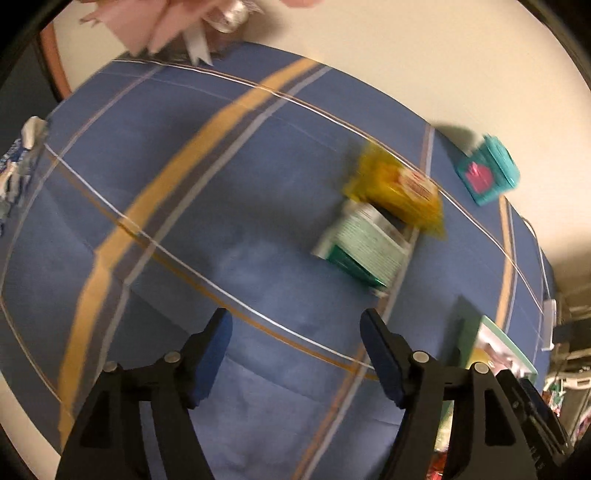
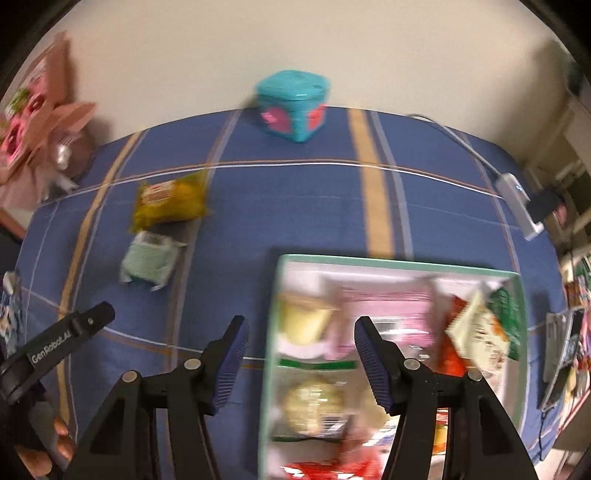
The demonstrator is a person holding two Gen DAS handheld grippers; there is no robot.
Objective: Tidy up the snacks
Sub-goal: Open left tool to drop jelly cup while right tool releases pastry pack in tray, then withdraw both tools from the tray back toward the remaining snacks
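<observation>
Two snack packets lie together on the blue striped cloth (image 1: pixel 229 206) ahead of my left gripper (image 1: pixel 295 354): a yellow packet (image 1: pixel 400 190) and, touching its near edge, a pale green packet (image 1: pixel 364 245). My left gripper's jaws stand apart with only bare cloth between them, holding nothing. A teal tub (image 1: pixel 489 173) with pink marks sits farther off near the cloth's far edge, and the corner of the snack box (image 1: pixel 508 347) shows just beside my right finger. At the top edge there is pink packaging (image 1: pixel 155 22), too blurred to read. From my right gripper (image 2: pixel 299 360), the box with the mint-green rim (image 2: pixel 399 263) lies directly below, crowded with packets; my left finger hangs outside its wall and my right finger over the inside. These jaws are also apart and empty. The yellow packet (image 2: pixel 170 203) and the pale green packet (image 2: pixel 149 264) lie well to the left of the box, side by side on the cloth. The teal tub (image 2: pixel 293 107) stands at the far edge by the wall. My left gripper (image 2: pixel 70 332) pokes in at the lower left, with my hand (image 2: pixel 44 450) under it.
</observation>
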